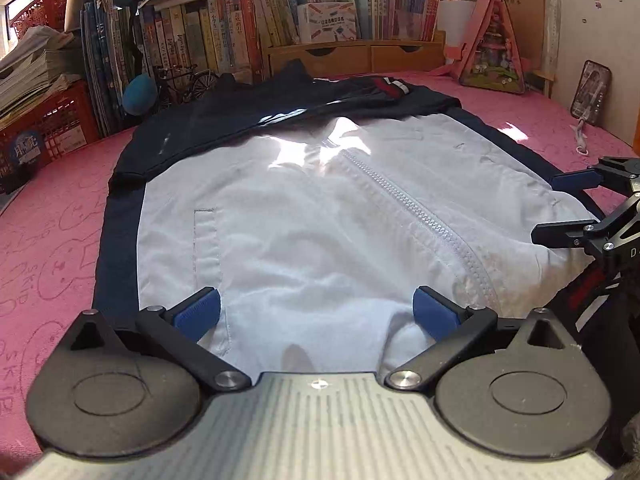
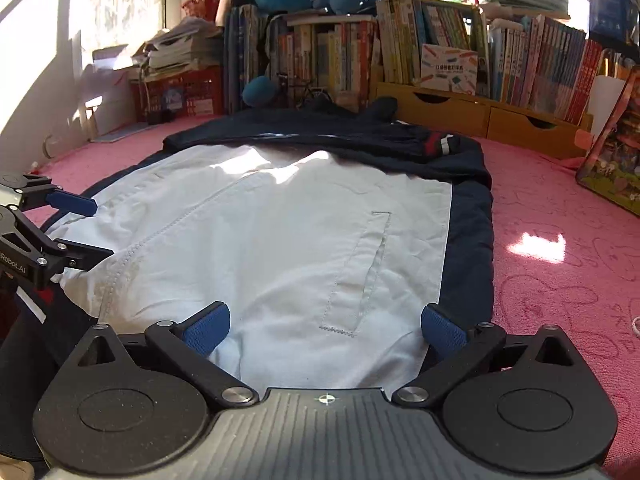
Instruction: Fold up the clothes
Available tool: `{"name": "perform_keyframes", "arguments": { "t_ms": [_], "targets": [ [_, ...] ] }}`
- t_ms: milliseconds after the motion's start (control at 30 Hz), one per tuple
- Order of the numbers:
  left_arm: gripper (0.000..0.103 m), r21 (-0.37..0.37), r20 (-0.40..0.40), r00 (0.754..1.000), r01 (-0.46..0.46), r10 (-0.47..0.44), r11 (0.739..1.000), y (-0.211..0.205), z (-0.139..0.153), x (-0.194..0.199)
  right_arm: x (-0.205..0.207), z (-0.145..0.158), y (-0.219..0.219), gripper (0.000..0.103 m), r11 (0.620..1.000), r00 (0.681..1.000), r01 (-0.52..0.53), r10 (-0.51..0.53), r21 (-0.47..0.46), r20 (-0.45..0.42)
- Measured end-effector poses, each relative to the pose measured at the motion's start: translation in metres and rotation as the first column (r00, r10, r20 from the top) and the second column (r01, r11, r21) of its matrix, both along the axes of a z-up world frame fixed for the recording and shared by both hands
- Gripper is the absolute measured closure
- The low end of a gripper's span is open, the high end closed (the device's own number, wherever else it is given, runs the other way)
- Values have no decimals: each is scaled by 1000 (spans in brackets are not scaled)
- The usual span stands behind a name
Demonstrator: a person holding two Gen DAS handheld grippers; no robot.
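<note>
Jacket [image 1: 304,216] lies flat on the pink mat [image 1: 52,240]; my left gripper [image 1: 316,314] and right gripper [image 2: 326,326], jaws spread, should pinch the near hem evenly at both corners.

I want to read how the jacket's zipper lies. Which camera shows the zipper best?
The left wrist view: the zipper runs clear and toothed down the white jacket. The right wrist view shows it only as a faint seam at the left side.

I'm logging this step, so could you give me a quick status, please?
Both grippers, left and right, open over jacket hem. Jacket flat, sleeves folded. Nothing in way.
</note>
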State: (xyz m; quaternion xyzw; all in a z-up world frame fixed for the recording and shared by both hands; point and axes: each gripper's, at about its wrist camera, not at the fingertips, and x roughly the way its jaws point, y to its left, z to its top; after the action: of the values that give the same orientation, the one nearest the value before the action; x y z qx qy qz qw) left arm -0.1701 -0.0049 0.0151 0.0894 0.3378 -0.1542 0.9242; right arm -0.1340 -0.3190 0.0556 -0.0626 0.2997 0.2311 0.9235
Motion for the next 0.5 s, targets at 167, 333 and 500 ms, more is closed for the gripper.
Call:
{"name": "perform_keyframes", "arguments": {
  "t_ms": [167,333,500],
  "targets": [
    [0,-14,16,1000,-26,26,1000,0,3,-15,-12,4,-4,0,999,999,40,-39,12,-3],
    [0,-8,31,999,-44,45,999,0,5,-36,-38,5,4,0,998,997,35,-31,-59,67],
    [0,25,48,998,-43,42,999,2,0,-63,-69,-2,14,0,994,995,-22,33,-110,92]
  ]
}}
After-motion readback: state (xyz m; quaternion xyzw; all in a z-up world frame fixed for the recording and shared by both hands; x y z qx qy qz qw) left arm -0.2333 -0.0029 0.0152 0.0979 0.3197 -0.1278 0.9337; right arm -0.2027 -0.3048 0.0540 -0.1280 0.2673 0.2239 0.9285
